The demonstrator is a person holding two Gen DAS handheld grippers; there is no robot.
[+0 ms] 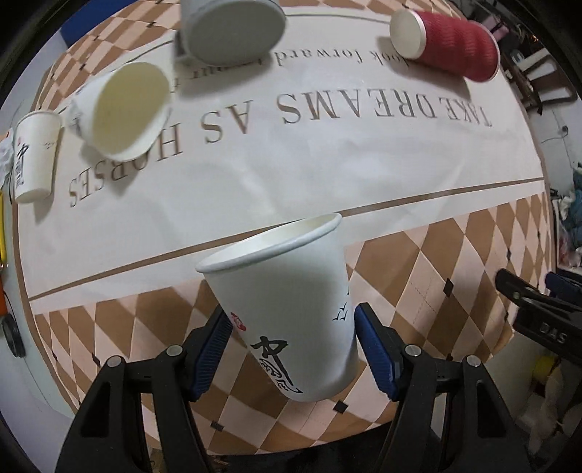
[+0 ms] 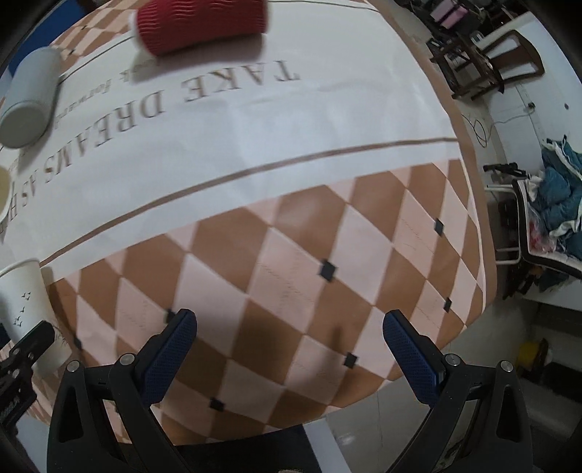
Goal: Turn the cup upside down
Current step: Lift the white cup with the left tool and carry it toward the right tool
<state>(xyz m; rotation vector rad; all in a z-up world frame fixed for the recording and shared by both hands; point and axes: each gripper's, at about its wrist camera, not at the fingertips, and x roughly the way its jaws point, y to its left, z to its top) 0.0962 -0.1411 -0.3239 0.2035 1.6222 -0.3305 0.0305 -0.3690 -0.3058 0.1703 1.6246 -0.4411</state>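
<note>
The table (image 1: 254, 174) wears a cloth with a white printed middle band and a brown-and-pink diamond border. Ahead of the left hand-held gripper (image 1: 293, 338), to its far left, a white paper cup (image 1: 34, 156) stands upright; beside that a plain white cup (image 1: 123, 109) lies on its side. Farther ahead lies a grey cup (image 1: 232, 29), and far ahead to the right a red ribbed cup (image 1: 447, 43)
</note>
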